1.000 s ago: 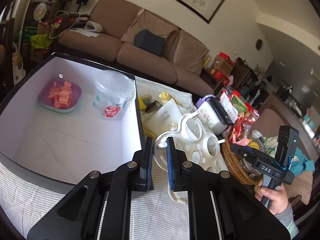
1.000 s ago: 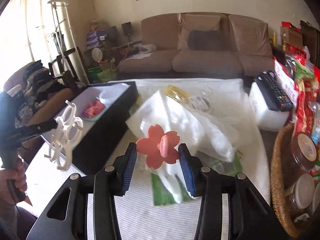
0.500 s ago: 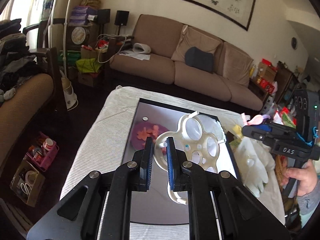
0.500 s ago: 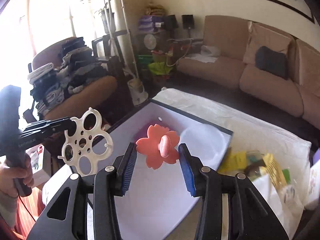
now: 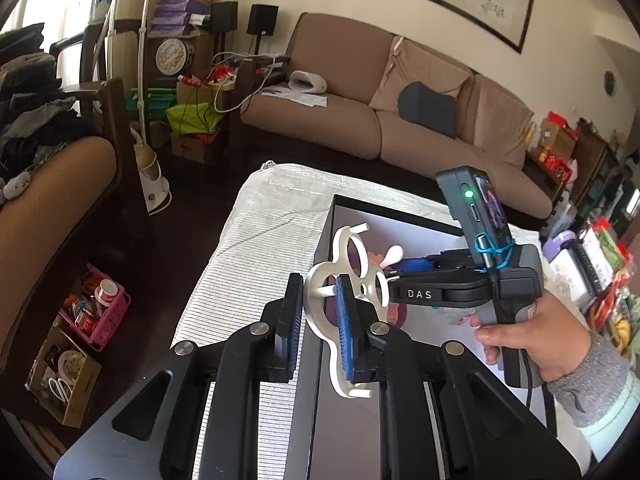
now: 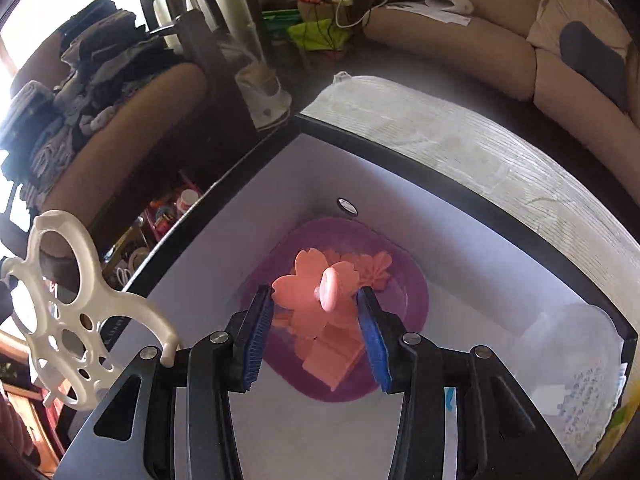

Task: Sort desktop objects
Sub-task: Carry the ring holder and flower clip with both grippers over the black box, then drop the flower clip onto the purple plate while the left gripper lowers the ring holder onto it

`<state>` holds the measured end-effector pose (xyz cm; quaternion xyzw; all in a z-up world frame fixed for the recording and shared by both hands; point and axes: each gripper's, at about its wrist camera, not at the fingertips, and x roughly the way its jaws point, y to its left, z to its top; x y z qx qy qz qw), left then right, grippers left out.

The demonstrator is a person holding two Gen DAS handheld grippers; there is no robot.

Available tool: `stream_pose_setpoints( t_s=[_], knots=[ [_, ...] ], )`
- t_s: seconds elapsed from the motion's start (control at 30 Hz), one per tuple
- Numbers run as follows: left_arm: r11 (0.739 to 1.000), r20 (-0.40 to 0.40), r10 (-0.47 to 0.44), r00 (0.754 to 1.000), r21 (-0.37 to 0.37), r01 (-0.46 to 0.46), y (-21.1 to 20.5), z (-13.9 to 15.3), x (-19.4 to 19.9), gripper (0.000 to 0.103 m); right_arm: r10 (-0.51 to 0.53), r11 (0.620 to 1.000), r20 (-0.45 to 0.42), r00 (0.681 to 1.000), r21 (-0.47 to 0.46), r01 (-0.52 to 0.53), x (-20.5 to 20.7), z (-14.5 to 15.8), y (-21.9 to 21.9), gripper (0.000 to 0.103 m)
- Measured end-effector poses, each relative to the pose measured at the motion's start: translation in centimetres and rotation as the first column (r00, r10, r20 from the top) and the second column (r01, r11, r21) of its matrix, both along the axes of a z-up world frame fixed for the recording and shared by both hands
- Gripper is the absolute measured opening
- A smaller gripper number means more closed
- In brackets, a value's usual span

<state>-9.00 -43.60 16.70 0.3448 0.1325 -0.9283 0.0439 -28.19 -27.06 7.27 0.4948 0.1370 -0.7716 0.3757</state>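
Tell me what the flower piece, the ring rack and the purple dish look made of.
Flower piece: matte coral, soft-edged, probably silicone or plastic.
Ring rack: cream moulded plastic, slight sheen, rigid cut-out holes.
Purple dish: translucent glossy plastic, the box floor showing faintly through its rim.

A box sits on the worktop, with a sofa behind the worktop and an armchair to its left. Inside the box, a plate lies toward the far left corner, with flower pieces on it; a lidded tub stands to its right. Above the plate hangs a flower-shaped piece; left of it, over the box's left wall, a ring holder.
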Motion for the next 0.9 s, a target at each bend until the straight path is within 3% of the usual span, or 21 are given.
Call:
stream_pose_setpoints(
  t_s=[0.2, 0.33, 0.4, 0.57, 0.73, 0.9],
  knots=[
    [1.0, 0.004, 0.008, 1.0, 0.013, -0.008, -0.4, -0.8, -0.4, 0.015, -0.031, 1.0, 0.009, 0.999, -0.001, 0.031, -0.7, 0.0, -0.2, 0.049],
    [1.0, 0.002, 0.002, 1.0, 0.012, -0.002, -0.1, -0.8, -0.7, 0.015, -0.018, 0.999, -0.055, 0.998, -0.047, 0.016, 0.4, 3.2, 1.5, 0.051],
    [1.0, 0.008, -0.008, 1.0, 0.015, 0.008, 0.4, -0.8, -1.5, 0.015, -0.004, 0.998, -0.096, 0.995, -0.066, -0.002, 1.3, 5.1, 3.0, 0.057],
    [0.999, 0.027, -0.033, 0.999, 0.01, 0.033, 2.2, -0.9, -4.9, 0.015, 0.009, 0.998, -0.17, 0.985, -0.062, -0.019, 3.2, 8.4, 7.0, 0.059],
    [0.998, 0.081, -0.058, 0.995, 0.026, 0.056, 4.2, -2.4, -9.7, 0.015, 0.003, 0.997, -0.191, 0.982, -0.072, -0.017, 4.3, 9.6, 10.5, 0.059],
    [0.998, 0.148, -0.023, 0.989, -0.054, 0.031, 5.6, -4.0, -13.7, 0.015, 0.009, 0.996, -0.189, 0.982, -0.087, -0.026, 4.9, 9.9, 12.5, 0.059]
  ],
)
